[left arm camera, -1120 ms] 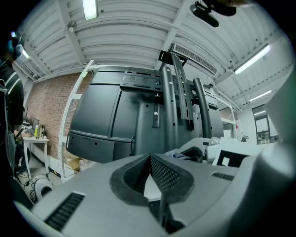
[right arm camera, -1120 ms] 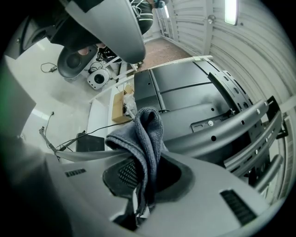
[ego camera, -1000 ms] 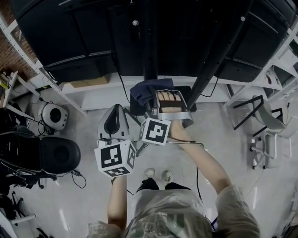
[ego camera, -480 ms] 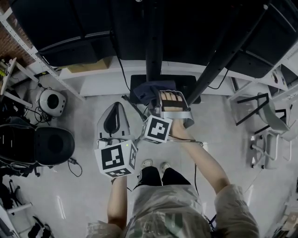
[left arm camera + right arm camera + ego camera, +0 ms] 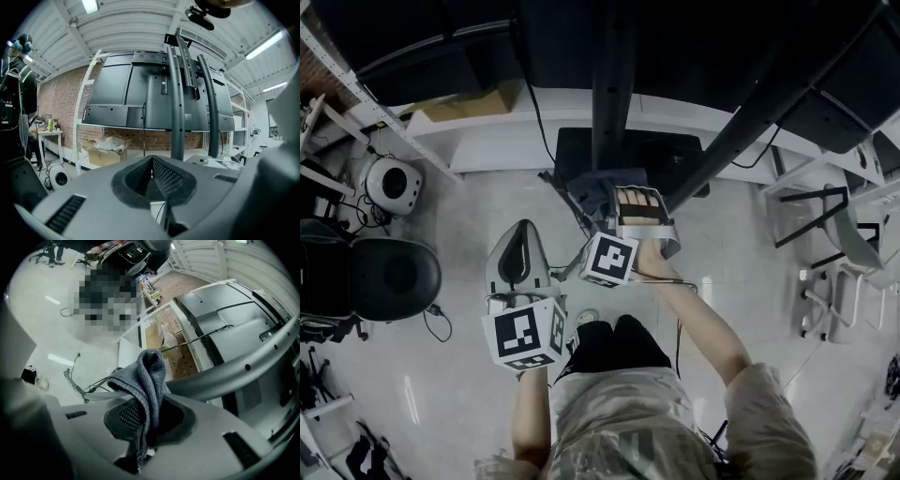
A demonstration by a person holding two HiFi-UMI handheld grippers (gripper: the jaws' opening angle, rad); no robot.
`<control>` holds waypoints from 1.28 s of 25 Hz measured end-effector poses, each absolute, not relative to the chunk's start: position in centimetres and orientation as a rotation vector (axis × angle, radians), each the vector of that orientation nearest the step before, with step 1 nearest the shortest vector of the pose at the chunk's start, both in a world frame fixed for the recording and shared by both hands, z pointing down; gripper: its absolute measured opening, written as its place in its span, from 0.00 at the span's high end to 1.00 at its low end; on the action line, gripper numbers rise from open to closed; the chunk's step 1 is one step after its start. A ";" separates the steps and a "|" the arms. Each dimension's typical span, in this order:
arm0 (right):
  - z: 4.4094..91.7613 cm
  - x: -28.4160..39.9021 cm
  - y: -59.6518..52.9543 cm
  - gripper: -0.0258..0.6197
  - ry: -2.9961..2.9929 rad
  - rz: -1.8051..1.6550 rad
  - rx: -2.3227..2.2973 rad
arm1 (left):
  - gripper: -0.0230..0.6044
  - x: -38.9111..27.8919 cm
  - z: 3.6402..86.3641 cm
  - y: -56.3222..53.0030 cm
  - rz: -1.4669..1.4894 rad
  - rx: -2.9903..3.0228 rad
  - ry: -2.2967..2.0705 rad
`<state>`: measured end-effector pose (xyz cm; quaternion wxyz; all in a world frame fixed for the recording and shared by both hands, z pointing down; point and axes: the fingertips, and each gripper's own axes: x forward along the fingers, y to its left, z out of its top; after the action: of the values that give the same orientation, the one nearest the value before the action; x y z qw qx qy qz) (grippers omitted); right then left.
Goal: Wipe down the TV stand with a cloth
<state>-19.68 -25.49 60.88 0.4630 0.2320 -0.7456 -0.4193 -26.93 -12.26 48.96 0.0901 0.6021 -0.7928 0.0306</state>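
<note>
The TV stand's black base plate lies on the floor under its dark upright post and a slanted post. My right gripper is shut on a grey-blue cloth at the near edge of the base. In the right gripper view the cloth stands folded out of the jaws of the right gripper, next to a stand post. My left gripper hangs lower left, over the floor, shut and holding nothing. From the left gripper I look at the stand's posts.
A black office chair and a round white device stand at the left. A cardboard box sits on a low white shelf. White chairs are at the right. Cables trail on the floor.
The right gripper has drawn the cloth back across the base plate toward its near edge. The view has shifted back with the person. The left gripper has stayed shut and low.
</note>
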 end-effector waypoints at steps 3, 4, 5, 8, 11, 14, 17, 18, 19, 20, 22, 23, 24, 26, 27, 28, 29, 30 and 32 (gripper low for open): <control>63.1 -19.8 -25.5 0.87 -1.845 -1.016 0.557 | 0.94 -27.0 49.9 -12.5 0.089 1.780 -2.394; 64.1 -19.7 -25.6 0.87 -1.846 -1.010 0.548 | 0.94 -26.9 50.3 -12.7 0.081 1.778 -2.402; 65.2 -19.6 -25.6 0.87 -1.845 -1.003 0.535 | 0.94 -26.7 50.8 -13.0 0.074 1.779 -2.405; 68.1 -19.4 -25.4 0.87 -1.839 -0.986 0.494 | 0.94 -26.0 52.2 -13.7 0.066 1.791 -2.395; 70.7 -19.3 -25.2 0.87 -1.841 -0.970 0.464 | 0.94 -25.8 53.4 -14.2 0.058 1.800 -2.397; 73.3 -19.2 -25.3 0.87 -1.838 -0.966 0.443 | 0.94 -25.8 54.8 -14.6 0.050 1.792 -2.397; 75.9 -19.1 -24.9 0.87 -1.852 -0.934 0.399 | 0.94 -26.1 56.6 -14.3 0.041 1.761 -2.398; 76.6 -19.1 -24.8 0.87 -1.850 -0.924 0.387 | 0.94 -26.4 57.2 -14.2 0.039 1.748 -2.402; 77.3 -19.1 -24.7 0.87 -1.845 -0.917 0.376 | 0.94 -26.6 57.7 -14.2 0.034 1.738 -2.404; 77.9 -19.0 -24.8 0.87 -1.835 -0.917 0.368 | 0.94 -26.7 58.0 -14.3 0.030 1.731 -2.406; 78.7 -18.8 -25.0 0.87 -1.812 -0.928 0.359 | 0.94 -26.9 58.5 -14.5 0.024 1.726 -2.407; 79.1 -18.7 -25.1 0.87 -1.805 -0.929 0.356 | 0.94 -27.0 58.7 -14.5 0.024 1.726 -2.406; 79.5 -18.7 -25.1 0.87 -1.802 -0.926 0.353 | 0.94 -27.1 58.9 -14.6 0.024 1.726 -2.404; 80.4 -18.7 -25.0 0.87 -1.803 -0.916 0.351 | 0.94 -27.2 59.4 -14.6 0.018 1.723 -2.402; 80.8 -18.7 -25.0 0.87 -1.804 -0.915 0.350 | 0.94 -27.2 59.7 -14.6 0.017 1.720 -2.405; 81.2 -18.7 -25.1 0.87 -1.803 -0.915 0.349 | 0.94 -27.2 60.0 -14.6 0.016 1.717 -2.410; 81.6 -18.8 -25.1 0.87 -1.803 -0.914 0.348 | 0.94 -27.2 60.2 -14.6 0.015 1.714 -2.416; 82.0 -18.8 -25.1 0.87 -1.804 -0.908 0.347 | 0.94 -27.2 60.4 -14.6 0.013 1.711 -2.423; 82.7 -18.7 -25.0 0.87 -1.806 -0.878 0.336 | 0.94 -27.2 60.3 -14.4 0.010 1.704 -2.429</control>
<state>-18.72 -25.01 82.74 0.5251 0.1403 -0.7549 -0.3671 -27.24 -14.35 60.25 0.0871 0.5721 -0.8156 0.0034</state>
